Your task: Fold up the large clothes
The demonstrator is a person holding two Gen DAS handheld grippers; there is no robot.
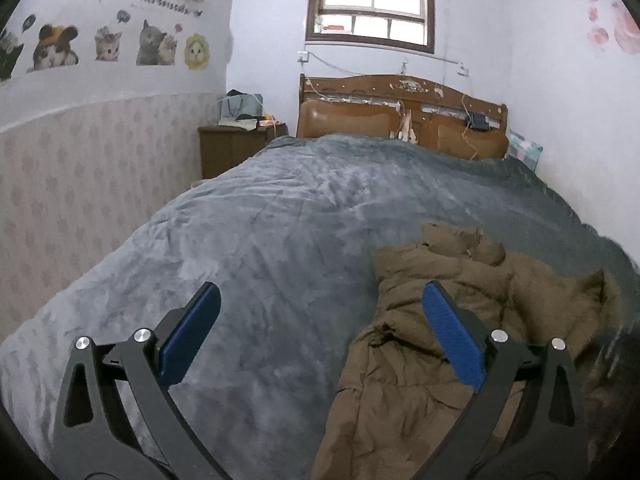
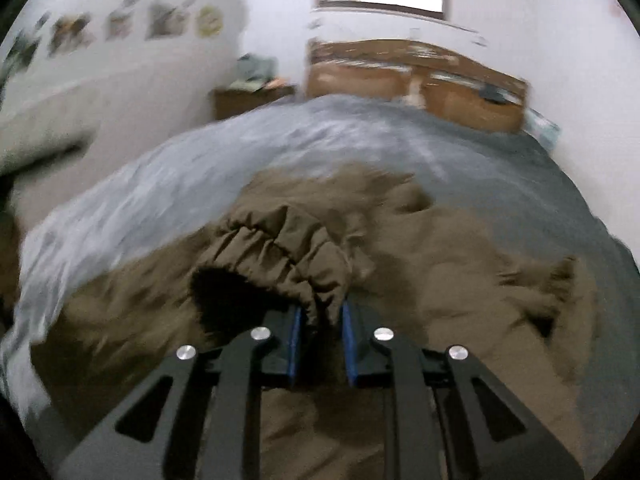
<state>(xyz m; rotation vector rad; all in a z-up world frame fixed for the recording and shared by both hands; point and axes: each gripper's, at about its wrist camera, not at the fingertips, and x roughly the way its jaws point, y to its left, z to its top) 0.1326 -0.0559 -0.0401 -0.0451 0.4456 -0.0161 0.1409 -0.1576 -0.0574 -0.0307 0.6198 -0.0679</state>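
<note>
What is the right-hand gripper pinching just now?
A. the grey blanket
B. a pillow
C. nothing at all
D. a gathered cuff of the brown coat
D: in the right wrist view the right gripper has its blue pads closed on the elastic cuff of the brown coat.

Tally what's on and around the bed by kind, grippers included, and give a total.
Brown padded coats: 1
Grey bedspreads: 1
Wooden headboards: 1
Bedside cabinets: 1
Grippers: 2, the left gripper open and the right gripper shut on the coat's elastic cuff
Total: 6
</note>
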